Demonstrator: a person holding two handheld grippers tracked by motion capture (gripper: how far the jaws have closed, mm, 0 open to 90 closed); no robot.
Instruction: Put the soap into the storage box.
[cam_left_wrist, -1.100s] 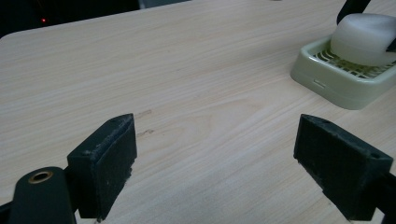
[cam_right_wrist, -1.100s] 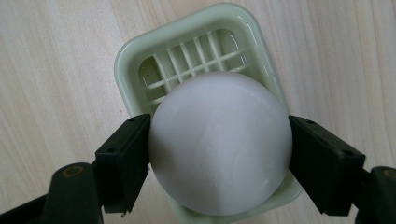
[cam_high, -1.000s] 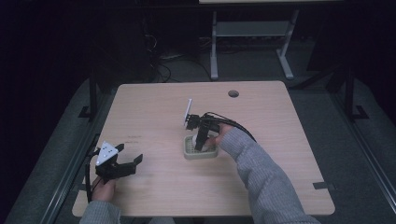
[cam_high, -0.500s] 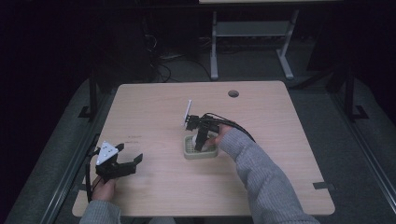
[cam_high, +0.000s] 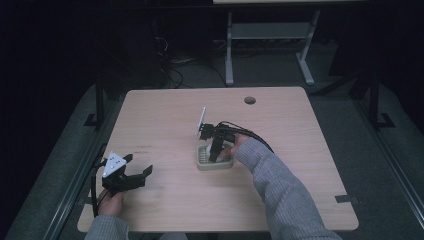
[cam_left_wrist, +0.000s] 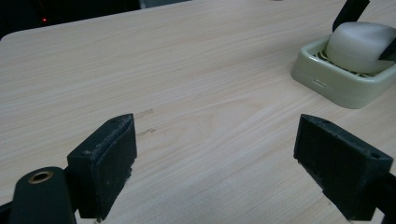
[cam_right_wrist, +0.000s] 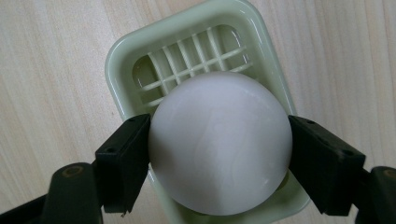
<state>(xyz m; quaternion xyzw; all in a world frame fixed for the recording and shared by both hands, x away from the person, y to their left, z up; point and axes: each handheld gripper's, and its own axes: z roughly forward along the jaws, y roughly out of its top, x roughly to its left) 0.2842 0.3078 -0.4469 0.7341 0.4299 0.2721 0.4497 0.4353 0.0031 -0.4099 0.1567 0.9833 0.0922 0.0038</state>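
A dim lab: bare wooden table (cam_high: 300, 150), floor cables (cam_high: 175, 65), metal bench frame (cam_high: 270, 35) behind.

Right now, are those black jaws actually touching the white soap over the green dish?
Touching. In the right gripper view, the right gripper has a jaw pressed against each side of the white soap, no gap, above the green dish.
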